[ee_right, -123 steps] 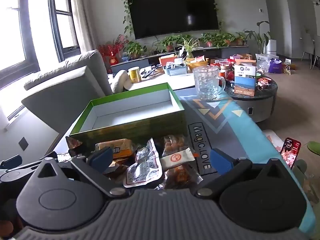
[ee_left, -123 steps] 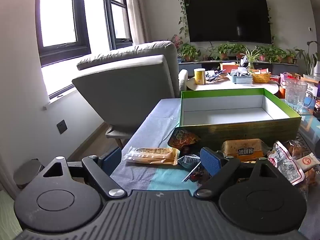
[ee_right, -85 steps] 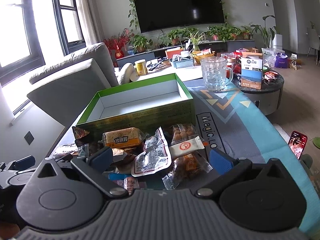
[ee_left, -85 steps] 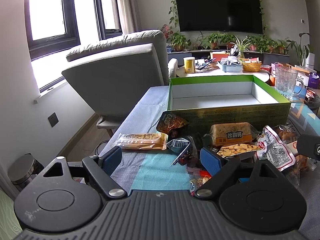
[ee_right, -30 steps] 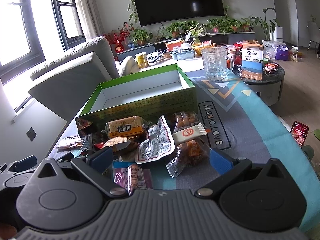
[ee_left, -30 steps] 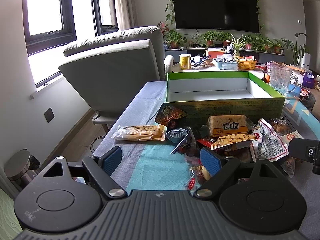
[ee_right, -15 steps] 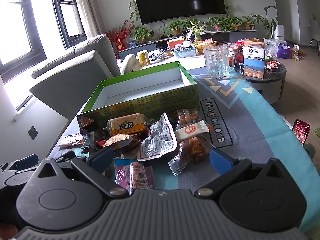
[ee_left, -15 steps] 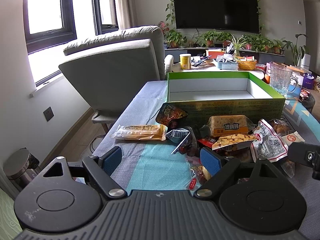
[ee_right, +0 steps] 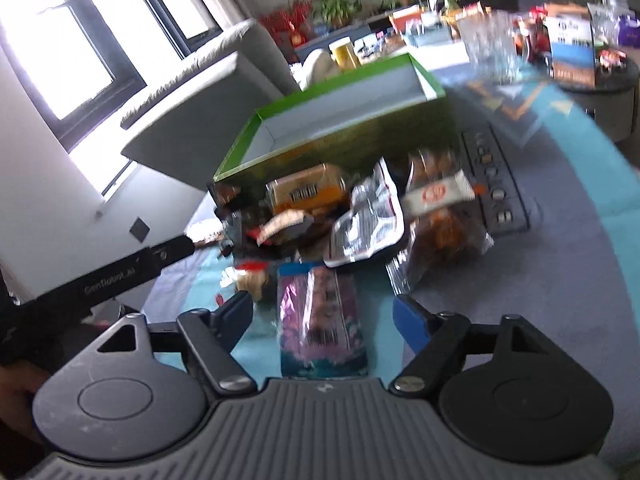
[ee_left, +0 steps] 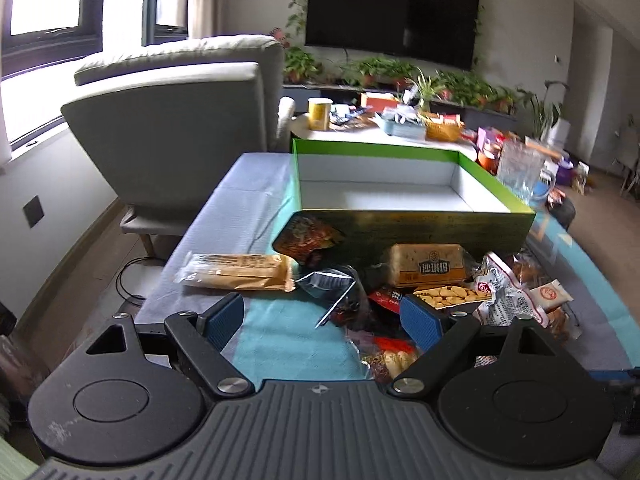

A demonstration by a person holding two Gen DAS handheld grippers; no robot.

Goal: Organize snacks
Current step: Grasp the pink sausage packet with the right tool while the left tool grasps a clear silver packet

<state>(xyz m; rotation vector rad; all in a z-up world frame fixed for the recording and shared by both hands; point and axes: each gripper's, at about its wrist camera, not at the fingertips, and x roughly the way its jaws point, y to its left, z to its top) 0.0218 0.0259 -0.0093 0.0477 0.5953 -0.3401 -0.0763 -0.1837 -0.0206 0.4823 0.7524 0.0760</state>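
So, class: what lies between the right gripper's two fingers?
In the right wrist view, a purple snack packet lies flat on the cloth between the right gripper's open fingers, untouched.

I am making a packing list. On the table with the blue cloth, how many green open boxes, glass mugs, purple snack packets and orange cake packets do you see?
green open box: 1
glass mug: 1
purple snack packet: 1
orange cake packet: 1
Total: 4

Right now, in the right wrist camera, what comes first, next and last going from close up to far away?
Right gripper → purple snack packet → silver foil packet → green box → yellow can.
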